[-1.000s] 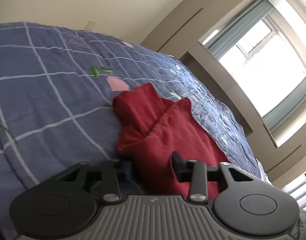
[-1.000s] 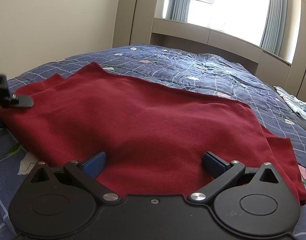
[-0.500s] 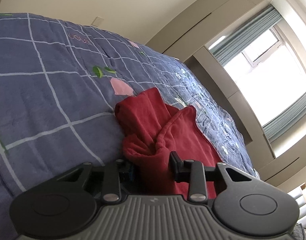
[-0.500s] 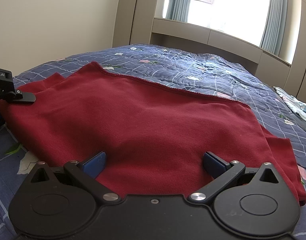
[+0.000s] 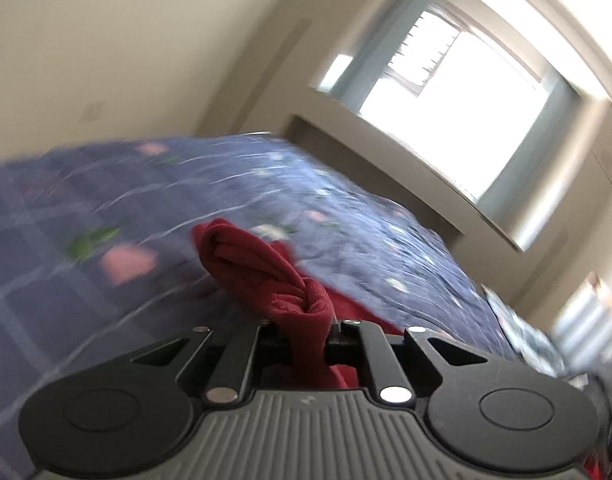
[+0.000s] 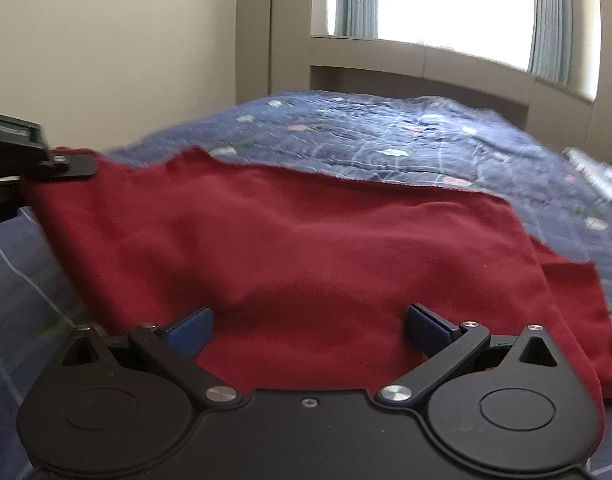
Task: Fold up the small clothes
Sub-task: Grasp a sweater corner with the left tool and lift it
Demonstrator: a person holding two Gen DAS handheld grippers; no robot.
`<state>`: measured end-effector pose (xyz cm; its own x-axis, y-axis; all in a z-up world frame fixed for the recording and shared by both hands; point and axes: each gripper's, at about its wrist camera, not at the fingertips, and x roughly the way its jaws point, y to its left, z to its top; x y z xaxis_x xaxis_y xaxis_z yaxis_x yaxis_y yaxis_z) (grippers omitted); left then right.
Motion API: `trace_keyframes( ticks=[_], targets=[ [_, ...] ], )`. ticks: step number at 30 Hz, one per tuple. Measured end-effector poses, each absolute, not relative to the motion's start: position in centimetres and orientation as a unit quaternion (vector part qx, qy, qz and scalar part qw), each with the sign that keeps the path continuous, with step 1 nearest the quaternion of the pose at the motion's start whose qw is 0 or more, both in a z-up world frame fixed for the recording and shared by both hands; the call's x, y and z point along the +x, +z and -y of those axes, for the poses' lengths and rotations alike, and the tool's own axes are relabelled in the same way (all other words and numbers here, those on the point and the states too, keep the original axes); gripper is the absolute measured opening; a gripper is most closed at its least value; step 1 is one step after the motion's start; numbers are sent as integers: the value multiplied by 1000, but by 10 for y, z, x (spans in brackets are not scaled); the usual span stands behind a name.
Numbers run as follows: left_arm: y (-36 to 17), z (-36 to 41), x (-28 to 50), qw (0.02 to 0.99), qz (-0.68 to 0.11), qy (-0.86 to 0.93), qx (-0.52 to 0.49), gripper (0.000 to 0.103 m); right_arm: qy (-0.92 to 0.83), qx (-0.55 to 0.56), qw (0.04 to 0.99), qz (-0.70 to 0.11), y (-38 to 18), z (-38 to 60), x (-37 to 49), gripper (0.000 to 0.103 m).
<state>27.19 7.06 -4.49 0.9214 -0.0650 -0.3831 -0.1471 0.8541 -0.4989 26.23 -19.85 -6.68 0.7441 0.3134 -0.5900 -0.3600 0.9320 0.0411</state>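
Observation:
A dark red garment (image 6: 306,248) lies spread on the blue checked bedspread (image 6: 385,132). My left gripper (image 5: 306,334) is shut on a bunched corner of the red garment (image 5: 266,272) and holds it lifted above the bed; it also shows at the left edge of the right wrist view (image 6: 46,160), pulling that corner up. My right gripper (image 6: 309,324) is open, its blue fingertips (image 6: 190,326) low over the near part of the garment, with nothing between them.
The bedspread (image 5: 86,240) stretches left and far. A beige wall, cabinets and a bright window (image 6: 445,4) stand behind the bed. Light patterned cloth (image 6: 601,176) lies at the bed's right edge.
My left gripper has closed on the garment's corner and lifted it, swinging its view upward. The corner in the right wrist view has risen. The right gripper has tilted slightly.

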Motion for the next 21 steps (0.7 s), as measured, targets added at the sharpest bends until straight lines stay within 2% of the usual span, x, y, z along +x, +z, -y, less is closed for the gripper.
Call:
trace_keyframes(
  ticks=[6, 12, 21],
  targets=[
    [4, -8, 298, 968, -189, -75, -149, 9, 178, 4, 936, -304, -45, 254, 261, 102],
    [29, 77, 309, 961, -197, -173, -88, 9, 133, 21, 944, -300, -31, 330, 233, 103],
    [-15, 194, 290, 917, -275, -285, 37, 10, 35, 69, 945, -318, -42, 420, 177, 103]
  ],
)
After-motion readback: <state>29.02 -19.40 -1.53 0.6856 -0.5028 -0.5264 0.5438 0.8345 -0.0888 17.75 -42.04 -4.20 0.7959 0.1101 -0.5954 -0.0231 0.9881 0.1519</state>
